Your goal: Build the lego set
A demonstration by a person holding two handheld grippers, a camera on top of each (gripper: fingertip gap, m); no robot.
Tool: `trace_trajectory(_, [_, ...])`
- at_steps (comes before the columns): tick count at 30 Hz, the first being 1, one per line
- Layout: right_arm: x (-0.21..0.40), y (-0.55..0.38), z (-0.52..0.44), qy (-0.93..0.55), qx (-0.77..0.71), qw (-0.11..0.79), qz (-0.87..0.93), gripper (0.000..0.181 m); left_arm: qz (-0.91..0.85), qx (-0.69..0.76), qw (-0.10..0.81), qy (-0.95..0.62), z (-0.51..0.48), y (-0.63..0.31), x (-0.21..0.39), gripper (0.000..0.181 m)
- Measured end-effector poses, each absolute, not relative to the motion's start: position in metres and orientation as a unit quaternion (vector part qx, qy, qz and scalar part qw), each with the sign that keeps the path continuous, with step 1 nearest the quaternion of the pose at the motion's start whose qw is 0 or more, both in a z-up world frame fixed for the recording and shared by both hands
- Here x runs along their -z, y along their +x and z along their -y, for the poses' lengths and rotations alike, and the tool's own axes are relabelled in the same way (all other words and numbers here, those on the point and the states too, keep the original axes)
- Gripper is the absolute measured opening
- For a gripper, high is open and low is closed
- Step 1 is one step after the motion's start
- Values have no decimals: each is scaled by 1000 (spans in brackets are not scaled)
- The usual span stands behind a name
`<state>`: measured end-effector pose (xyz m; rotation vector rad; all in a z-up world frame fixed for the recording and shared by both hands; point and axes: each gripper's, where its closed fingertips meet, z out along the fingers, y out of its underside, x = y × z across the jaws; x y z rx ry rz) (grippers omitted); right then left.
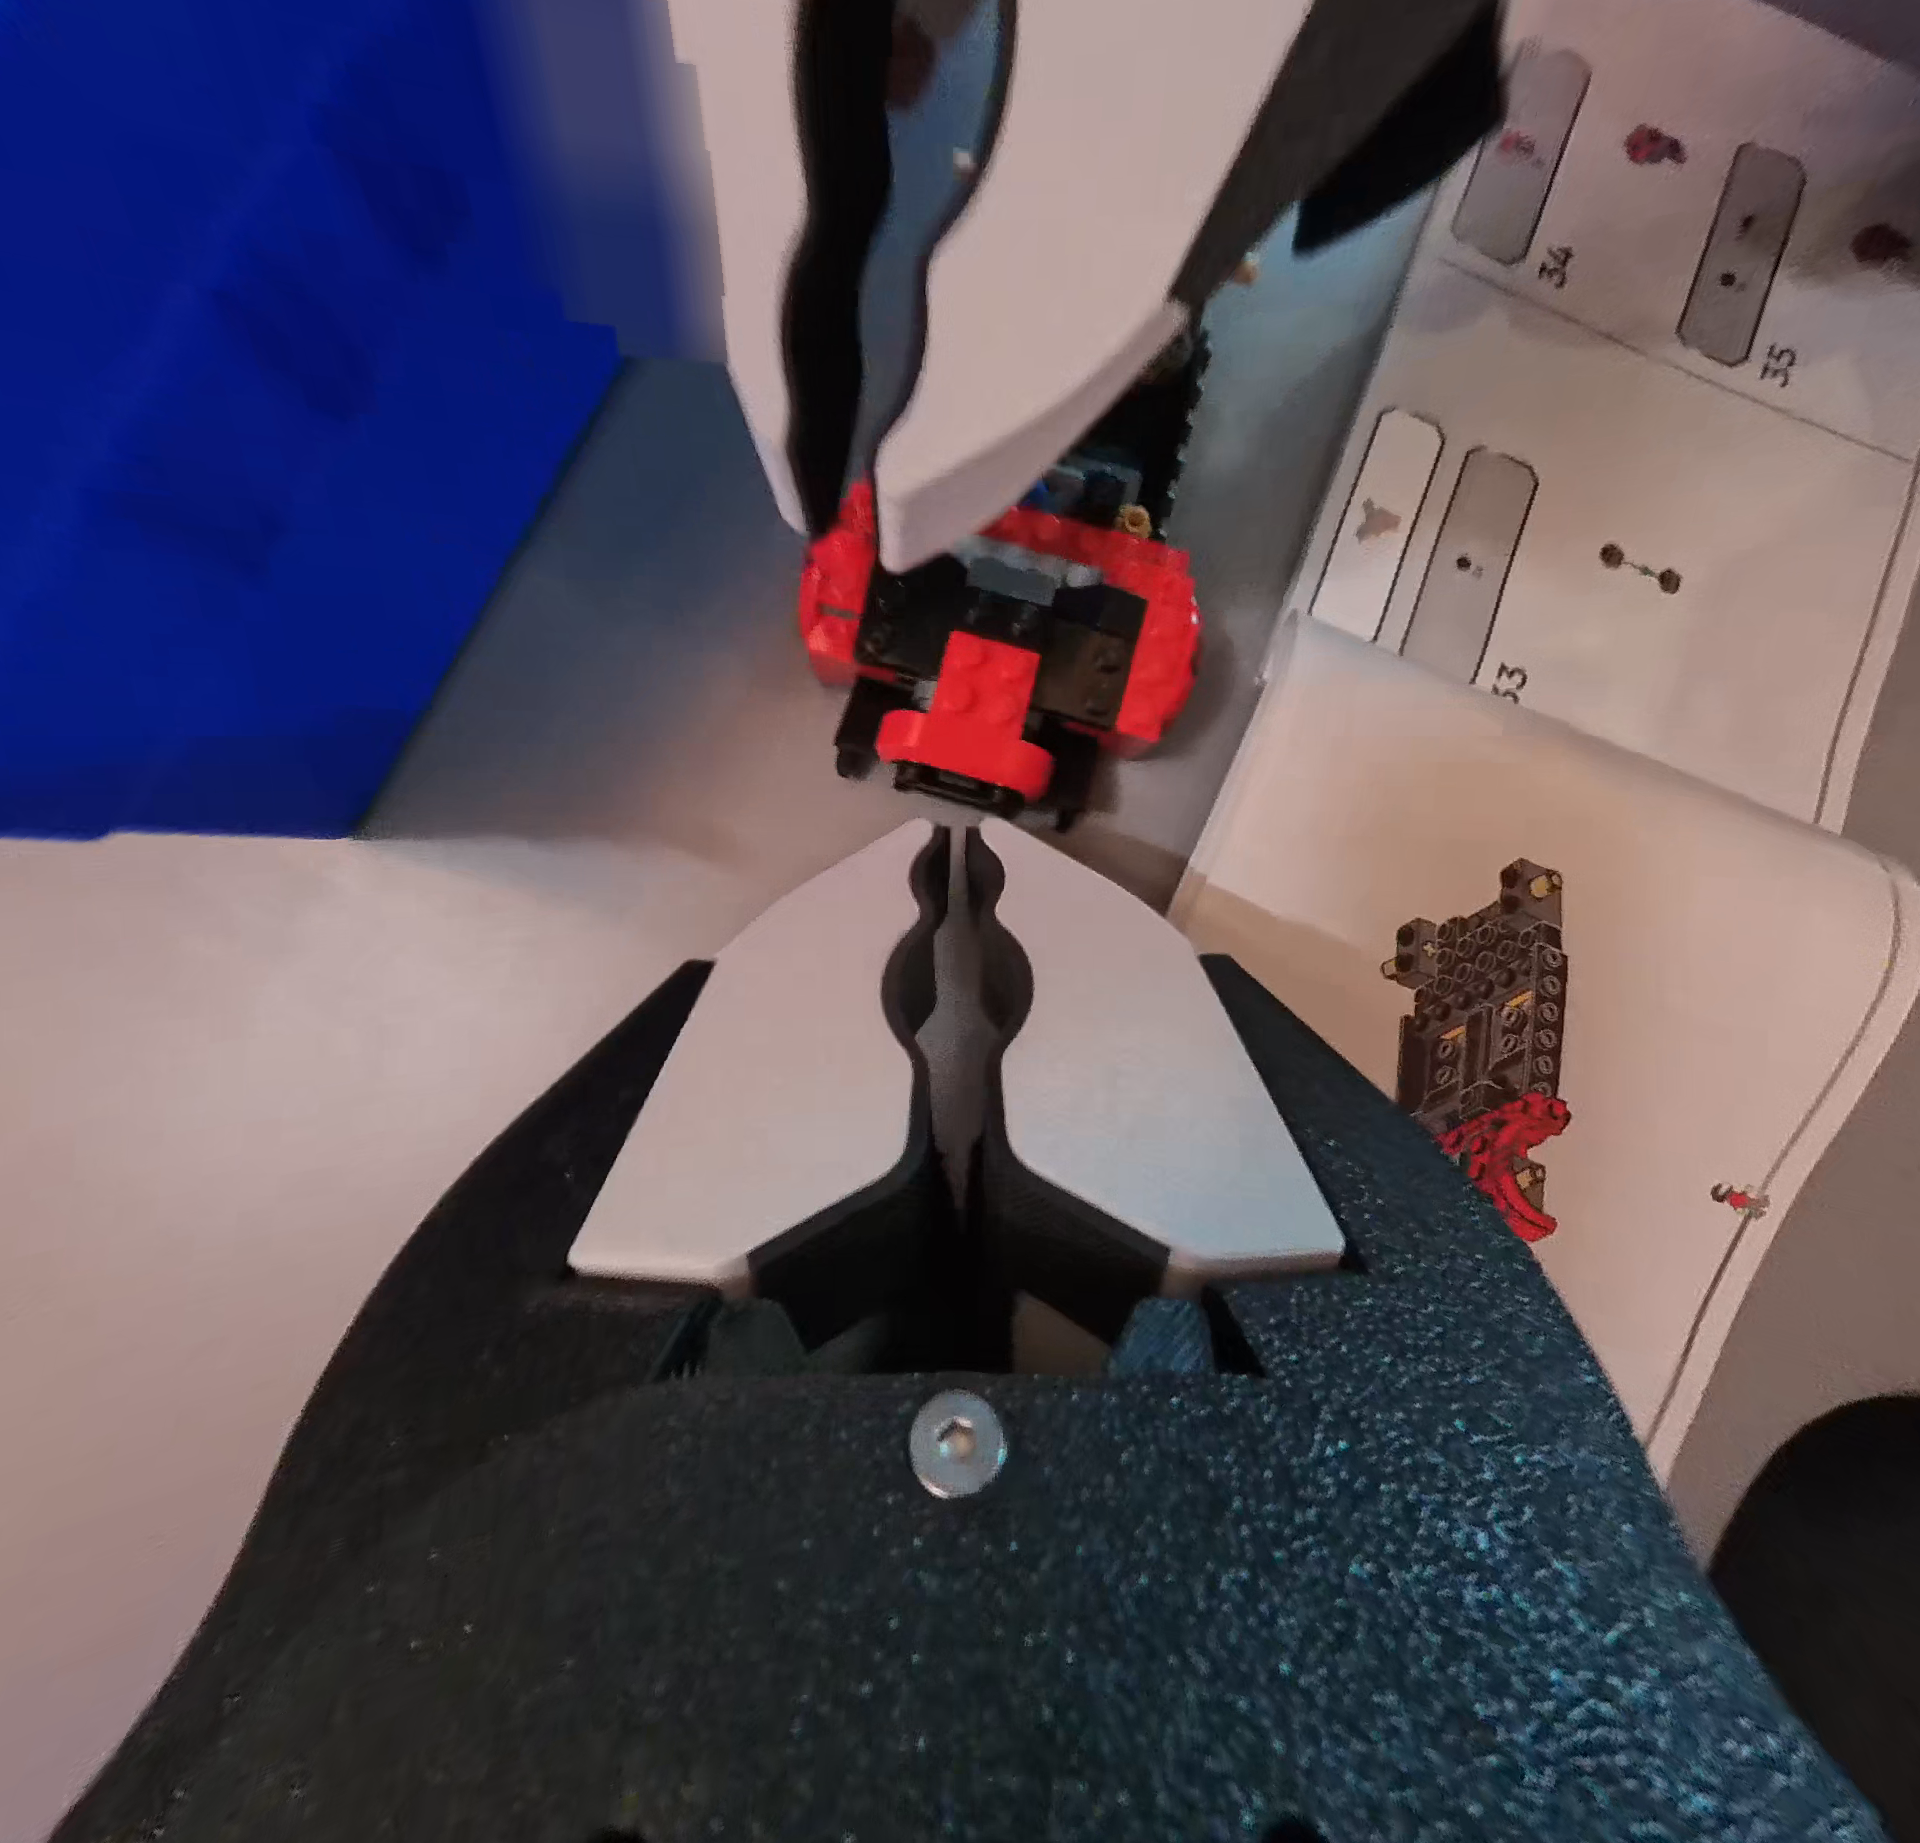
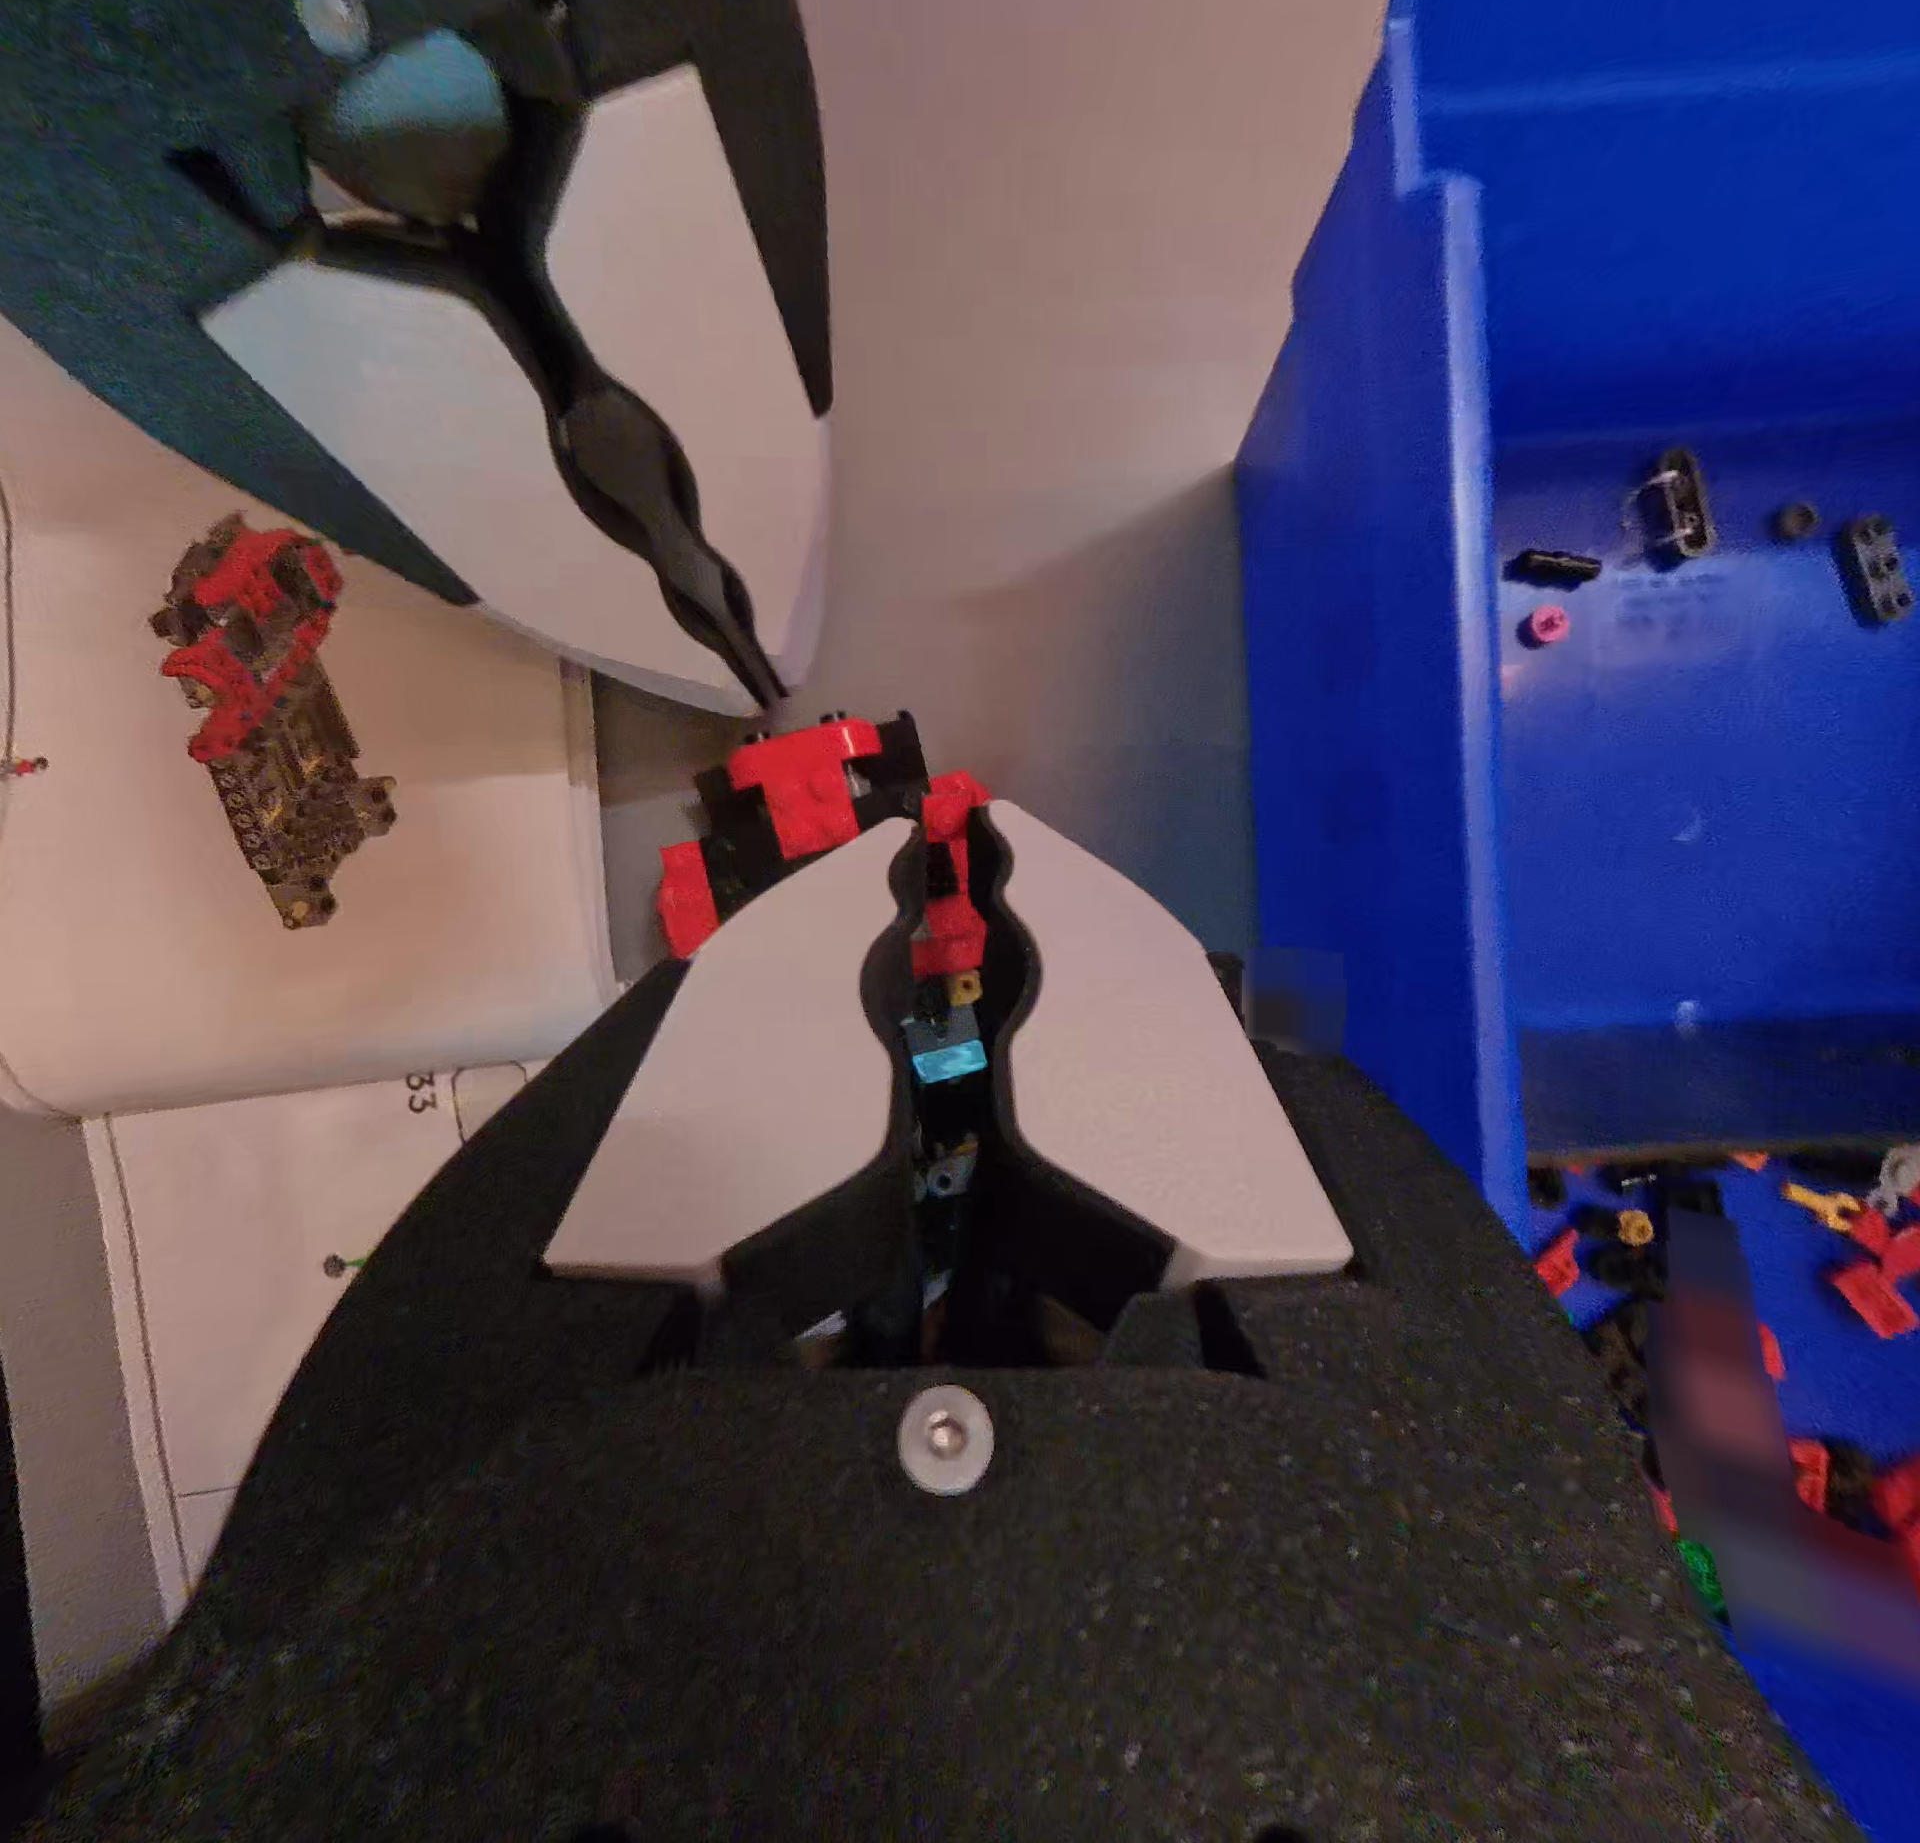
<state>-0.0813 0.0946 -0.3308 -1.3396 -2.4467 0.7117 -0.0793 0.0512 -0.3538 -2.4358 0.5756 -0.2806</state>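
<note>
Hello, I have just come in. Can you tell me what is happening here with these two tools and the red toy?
A person is building a small red and black lego model with two hand-held grippers. The right gripper is shut on the model. The left gripper is shut, with its tip just at the model's near end. An open instruction booklet lies beside it, and a blue bin with loose pieces stands on the other side.

Step numbers on instruction booklet (image 1: 1714,650), unreadable moulded marking in blue bin (image 2: 1351,650)
</note>
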Motion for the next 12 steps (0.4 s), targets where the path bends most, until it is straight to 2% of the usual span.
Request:
trace_trajectory(7, [344, -87, -95, -436, -216, 94, 869, 7, -187, 100, 376, -902, -72, -94, 339, 3])
trace_trajectory(12, [344, -86, -92, -431, -209, 79, 874, 7, -232, 84, 373, -894, -86, -91, 346, 0])
